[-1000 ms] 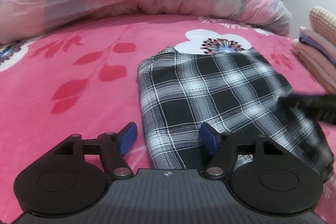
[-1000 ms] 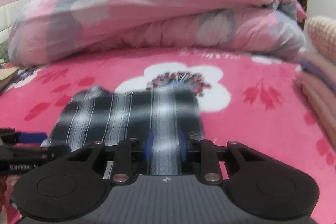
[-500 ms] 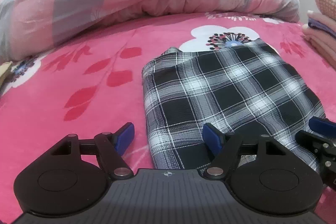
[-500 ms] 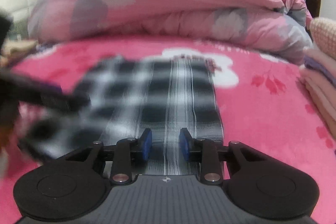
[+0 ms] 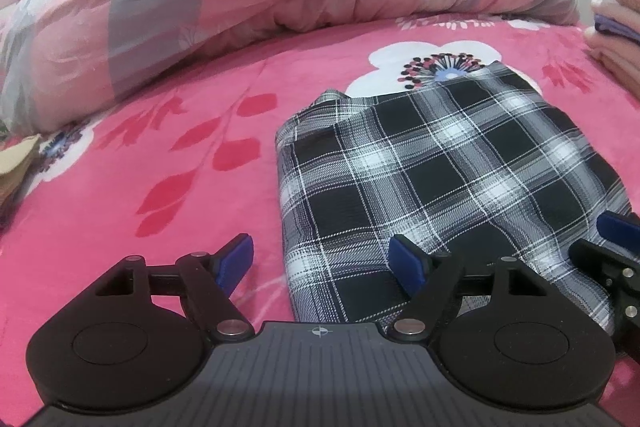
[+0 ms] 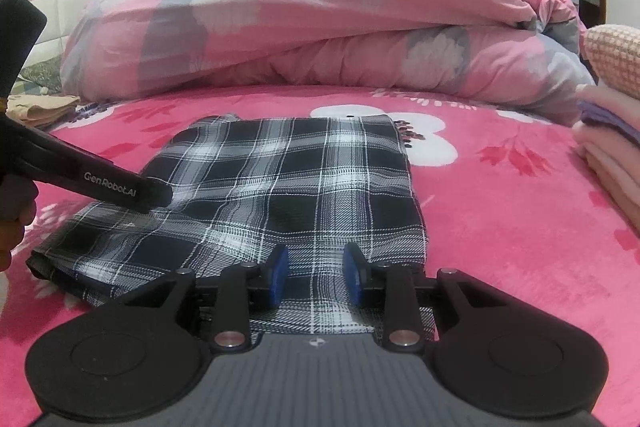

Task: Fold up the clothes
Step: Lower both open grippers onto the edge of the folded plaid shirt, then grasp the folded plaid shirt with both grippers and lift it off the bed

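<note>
Pink floral bedsheet (image 5: pixel 168 131) carries the folded plaid garment (image 5: pixel 432 179), long axis running away from both grippers. Left gripper (image 5: pixel 322 259) straddles its near-left edge, jaws just been widening, nothing pinched. Right gripper (image 6: pixel 316 277) hovers over near hem, part-open, empty

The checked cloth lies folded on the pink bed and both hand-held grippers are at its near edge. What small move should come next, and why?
Probably close the right hand-held gripper on the near edge of the checked cloth. Its pads stand apart with the cloth between them, not pressing. The left hand-held gripper has just been opening and straddles the cloth's left corner, so it holds nothing either; a further fold needs a grip first.
</note>
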The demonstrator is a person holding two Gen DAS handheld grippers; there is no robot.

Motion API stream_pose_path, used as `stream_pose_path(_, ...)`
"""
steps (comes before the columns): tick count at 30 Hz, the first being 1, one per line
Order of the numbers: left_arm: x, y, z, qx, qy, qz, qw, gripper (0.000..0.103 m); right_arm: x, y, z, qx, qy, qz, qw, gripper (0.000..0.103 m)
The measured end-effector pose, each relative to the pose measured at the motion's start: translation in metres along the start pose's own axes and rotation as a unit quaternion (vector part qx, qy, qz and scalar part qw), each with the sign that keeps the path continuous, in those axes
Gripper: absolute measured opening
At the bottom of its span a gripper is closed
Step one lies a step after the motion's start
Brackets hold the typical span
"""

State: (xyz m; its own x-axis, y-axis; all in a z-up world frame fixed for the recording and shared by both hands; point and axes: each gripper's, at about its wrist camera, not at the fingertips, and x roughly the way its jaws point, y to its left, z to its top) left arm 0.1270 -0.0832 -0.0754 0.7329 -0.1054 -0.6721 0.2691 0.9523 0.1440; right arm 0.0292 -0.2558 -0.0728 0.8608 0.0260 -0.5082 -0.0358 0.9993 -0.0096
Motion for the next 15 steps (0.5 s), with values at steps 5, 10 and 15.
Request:
stream_pose_path(5, -0.001, -0.004, 0.001, 0.010, 0.002, 0.010, 0.9999, 0.076, -0.001, -0.001, -0.001, 0.005, -0.002, 0.002, 1.000, 0.033)
stream_pose_path(10, -0.001, -0.004, 0.000, 0.015, 0.000, 0.015, 0.9998, 0.079, -0.002, 0.000, -0.003, 0.005, -0.004, 0.002, 1.000, 0.033)
stream_pose_path(15, -0.004, 0.010, 0.001, -0.011, 0.005, -0.023, 0.9997, 0.082, -0.003, -0.003, -0.002, 0.011, -0.005, 0.012, 1.000, 0.036)
